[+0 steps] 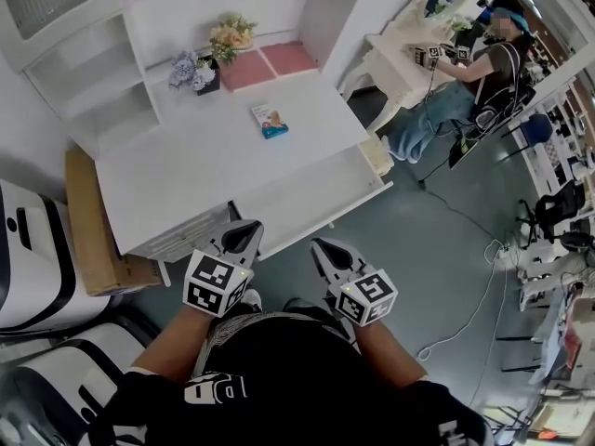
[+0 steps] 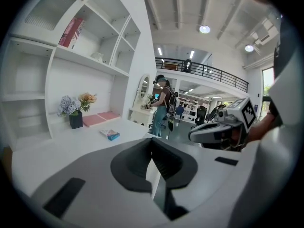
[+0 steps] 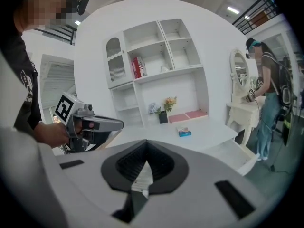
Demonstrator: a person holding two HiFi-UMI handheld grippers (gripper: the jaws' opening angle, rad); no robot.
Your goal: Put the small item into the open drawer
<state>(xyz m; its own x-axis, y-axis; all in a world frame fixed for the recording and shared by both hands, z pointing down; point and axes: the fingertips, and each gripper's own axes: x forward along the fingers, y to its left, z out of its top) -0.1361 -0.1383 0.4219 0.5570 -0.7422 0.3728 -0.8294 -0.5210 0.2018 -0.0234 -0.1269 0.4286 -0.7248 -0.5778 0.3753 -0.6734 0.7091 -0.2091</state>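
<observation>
Person is standing at the front of a white desk, holding a gripper in each hand.

Left gripper is hovering just off the desk's front edge, jaws clenched together, nothing between them. Right gripper is hanging beside it, also off the desk's front, jaws pressed tight, nothing in them. Both are pointing toward the desk and tilting slightly down.

The small item, a teal-and-white box, is lying flat on the desktop, near its middle toward the back, well apart from both grippers and outside the drawer. The drawer is standing pulled out at the desk's front right, directly ahead of the right gripper.

Flowers are sitting at the back of the desktop, with two pink mats lying beside them under the shelves. A carton is resting against the desk's left side. A second person is working at another white table off the desk's right rear.
</observation>
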